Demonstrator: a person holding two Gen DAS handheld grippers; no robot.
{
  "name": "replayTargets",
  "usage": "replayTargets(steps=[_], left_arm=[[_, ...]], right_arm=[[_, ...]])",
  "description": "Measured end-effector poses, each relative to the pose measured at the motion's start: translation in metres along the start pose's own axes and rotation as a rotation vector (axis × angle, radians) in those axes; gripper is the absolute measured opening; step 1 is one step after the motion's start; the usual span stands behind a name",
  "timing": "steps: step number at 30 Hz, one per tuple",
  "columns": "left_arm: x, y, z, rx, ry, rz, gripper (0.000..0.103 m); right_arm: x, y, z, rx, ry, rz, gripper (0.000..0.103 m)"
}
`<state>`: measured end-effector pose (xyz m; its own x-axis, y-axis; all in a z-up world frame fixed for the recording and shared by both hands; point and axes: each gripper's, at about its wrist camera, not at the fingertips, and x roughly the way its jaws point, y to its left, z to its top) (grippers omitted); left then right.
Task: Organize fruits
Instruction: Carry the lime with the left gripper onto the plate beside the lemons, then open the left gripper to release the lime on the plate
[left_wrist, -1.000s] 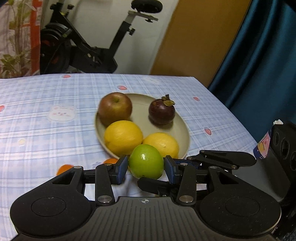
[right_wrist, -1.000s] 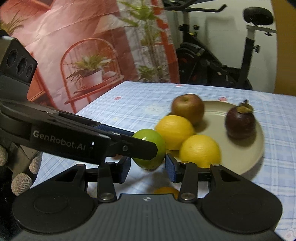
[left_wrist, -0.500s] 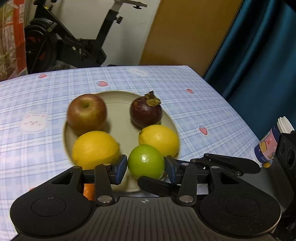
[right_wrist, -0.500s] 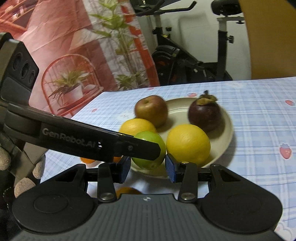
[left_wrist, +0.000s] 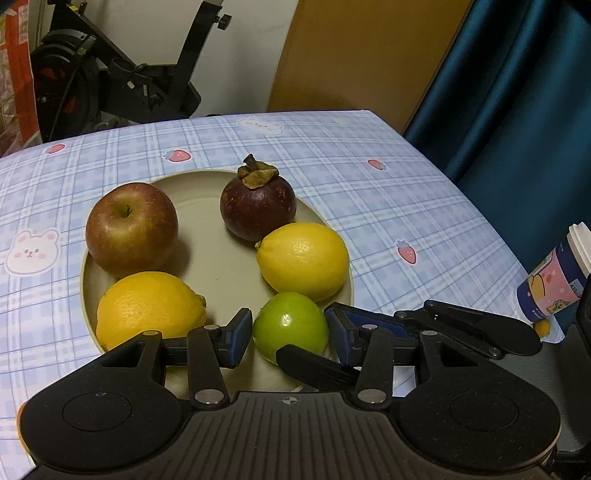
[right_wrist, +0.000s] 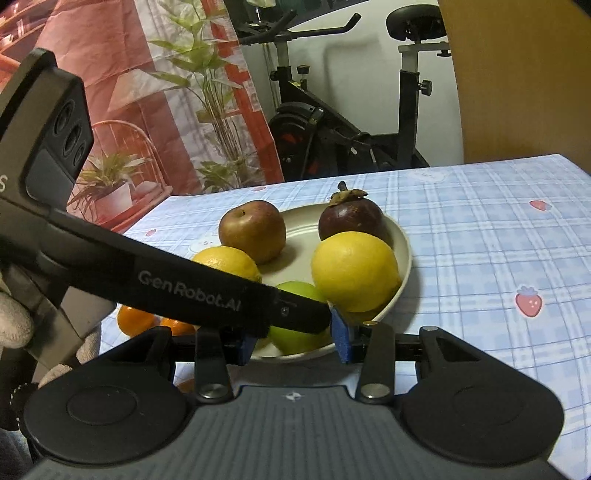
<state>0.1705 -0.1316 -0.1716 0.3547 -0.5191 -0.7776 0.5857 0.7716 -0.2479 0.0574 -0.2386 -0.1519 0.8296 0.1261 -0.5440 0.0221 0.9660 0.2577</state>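
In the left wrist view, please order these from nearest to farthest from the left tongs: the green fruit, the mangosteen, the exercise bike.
1. Green fruit: between the fingers of the left tongs, at the near rim of the plate.
2. Mangosteen: at the far side of the plate, slightly right of its centre.
3. Exercise bike: behind the table, upper left.

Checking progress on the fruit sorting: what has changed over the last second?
The left gripper carried the green fruit forward from in front of the plate to its near edge, between the two lemons; its fingers still hold it. Apple, mangosteen and both lemons stayed put; the right gripper stays empty.
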Motion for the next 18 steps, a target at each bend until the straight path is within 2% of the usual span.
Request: replayTargets(steps=[14, 18], left_arm=[[0.0013, -0.001, 0.0016, -0.002, 0.004, -0.005, 0.053], [-0.0053, 0.0025, 0.0026, -0.016, -0.019, -0.009, 0.055]], right_arm=[[-0.0039, 0.0076, -0.0011, -0.052, -0.007, -0.063, 0.047], [-0.007, 0.0096, -0.0003, -0.063, -0.005, -0.065, 0.047]])
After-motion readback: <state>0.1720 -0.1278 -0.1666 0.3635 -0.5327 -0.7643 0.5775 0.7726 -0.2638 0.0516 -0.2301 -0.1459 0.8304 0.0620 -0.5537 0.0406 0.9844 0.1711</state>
